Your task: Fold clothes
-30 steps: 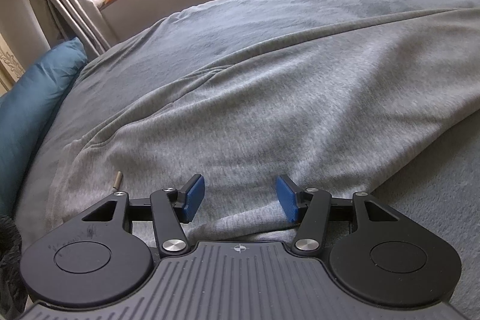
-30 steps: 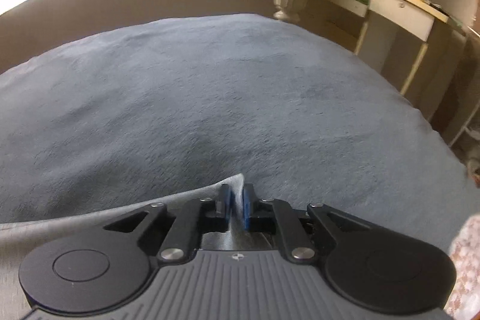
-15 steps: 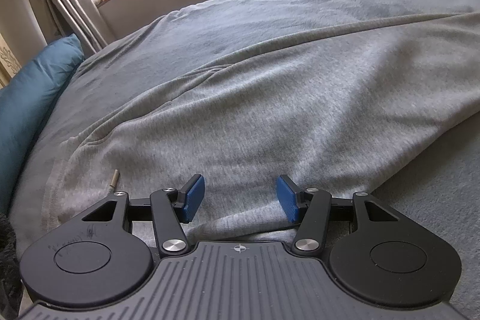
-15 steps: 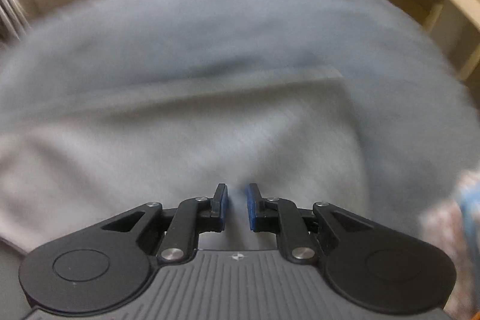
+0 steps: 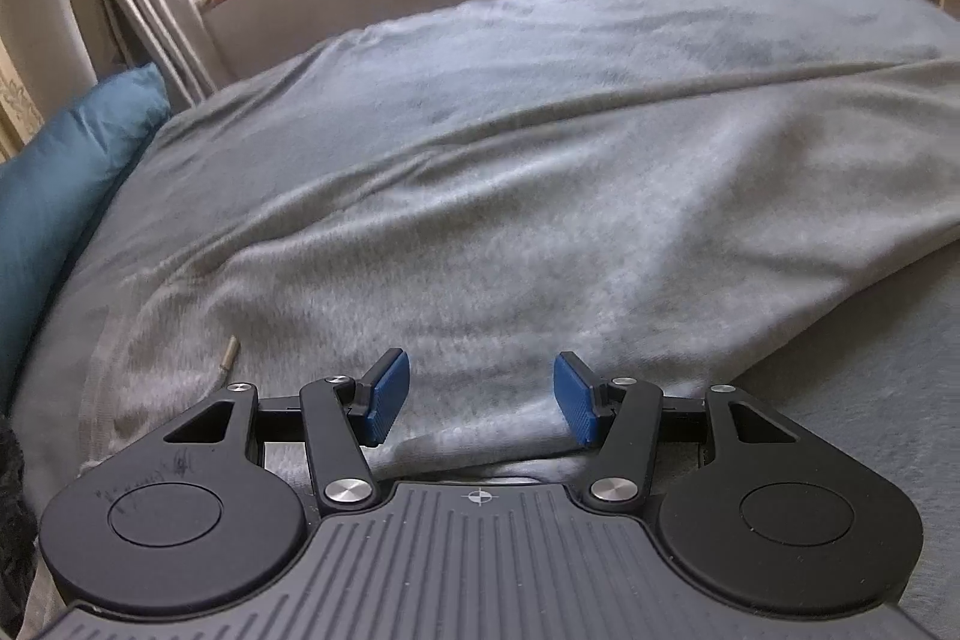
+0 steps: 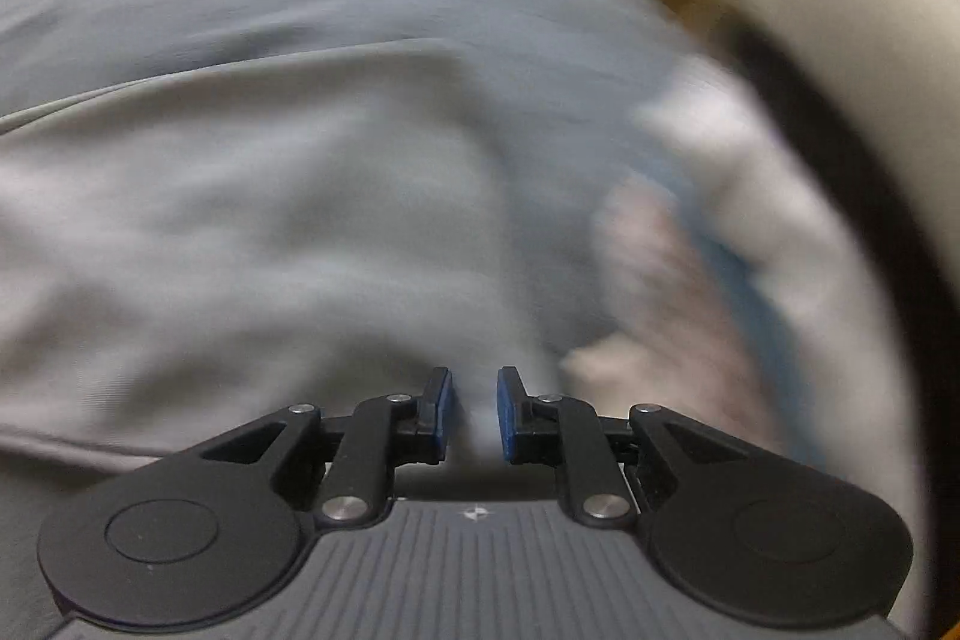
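**Right claw off the garment corner, swinging; left claw parked**

Right claw (image 6: 474, 415) had a corner of the grey garment (image 5: 540, 244) pinched a second ago; now its blue pads stand slightly apart with nothing between them, and its view has swung from bare bed to looking down on the cloth. Heavy motion blur there, so it's moving fast. Left claw (image 5: 483, 397) barely shifted: spread wide, empty, hovering low over the near hem.

Garment lies spread on the bed (image 5: 600, 34), long edge running from 9 to 3 o'clock in the left view, a soft ridge across it around 12. A drawstring tip (image 5: 228, 353) pokes out at 10 o'clock of the left claw. Blue pillow (image 5: 54, 196) at 9. Blurred pale patterned cloth (image 6: 672, 244) at 2–3 o'clock in the right view; can't tell what it is.

Risks:
- Layers may have landed skewed; the ridge suggests trapped slack, so any later crease could set crooked.
- Left claw pinching here could catch only the top layer, or snag the drawstring.
- Right claw moving this fast may drag the cloth.
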